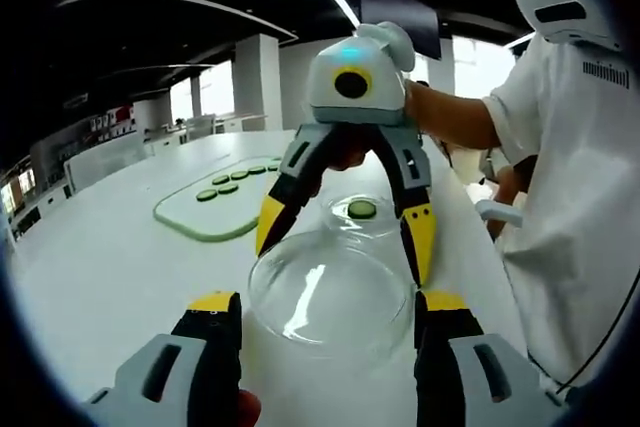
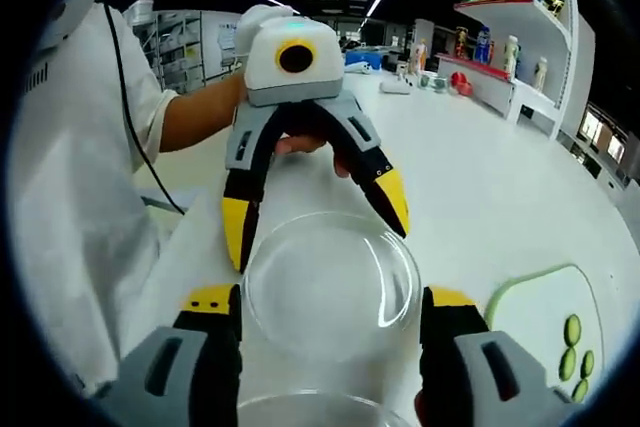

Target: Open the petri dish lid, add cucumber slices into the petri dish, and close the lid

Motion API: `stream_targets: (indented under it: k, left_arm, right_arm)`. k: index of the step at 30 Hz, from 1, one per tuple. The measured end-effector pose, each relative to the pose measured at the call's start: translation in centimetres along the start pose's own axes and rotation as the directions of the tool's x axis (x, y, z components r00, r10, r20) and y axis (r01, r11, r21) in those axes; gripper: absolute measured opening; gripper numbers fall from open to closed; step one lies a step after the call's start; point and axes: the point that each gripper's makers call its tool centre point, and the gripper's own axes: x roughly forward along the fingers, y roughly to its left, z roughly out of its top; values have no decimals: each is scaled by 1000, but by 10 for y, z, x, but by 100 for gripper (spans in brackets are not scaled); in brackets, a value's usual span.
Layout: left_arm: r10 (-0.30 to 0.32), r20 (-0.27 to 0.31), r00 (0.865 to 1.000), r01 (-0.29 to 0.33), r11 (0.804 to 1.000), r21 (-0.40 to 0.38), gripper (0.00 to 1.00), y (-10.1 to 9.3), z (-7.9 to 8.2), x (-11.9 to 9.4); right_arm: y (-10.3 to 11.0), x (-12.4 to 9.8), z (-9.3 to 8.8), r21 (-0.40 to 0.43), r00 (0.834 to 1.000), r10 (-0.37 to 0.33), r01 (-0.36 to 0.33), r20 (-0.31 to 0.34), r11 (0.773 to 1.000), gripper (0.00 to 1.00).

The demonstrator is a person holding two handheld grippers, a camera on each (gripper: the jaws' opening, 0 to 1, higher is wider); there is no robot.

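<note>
Flanking clear lid (image 1: 330, 292), both grippers' fingers spread; contact w/ lid unclear; dish (image 1: 362, 215) partly hidden.

Lid (image 1: 330, 292): clear, colourless, white glints.
Dish (image 1: 362, 215): clear glass.
Slice in dish (image 1: 362, 209): dark green rim, paler green centre.
Slices on board (image 1: 228, 181): green.
Board (image 1: 215, 219): white face, pale green edge.
Table (image 1: 110, 257): plain white.
Left gripper (image 1: 328, 332): grey body, black jaws, yellow tips.
Right gripper (image 1: 345, 247): white-grey body, black jaws, yellow tips.
Shirt (image 1: 580, 187): white, small dark lettering.
Shelf items (image 2: 490, 17): red, yellow, blue, mixed.
</note>
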Motion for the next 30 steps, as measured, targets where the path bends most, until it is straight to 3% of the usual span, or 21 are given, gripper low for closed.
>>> stream_targets:
  k: [30]
  left_arm:
    - [-35, 0, 999, 35, 999, -5, 67, 0, -4, 7]
  right_arm:
    - [-2, 0, -1, 1, 1000, 21, -21, 13, 1000, 69]
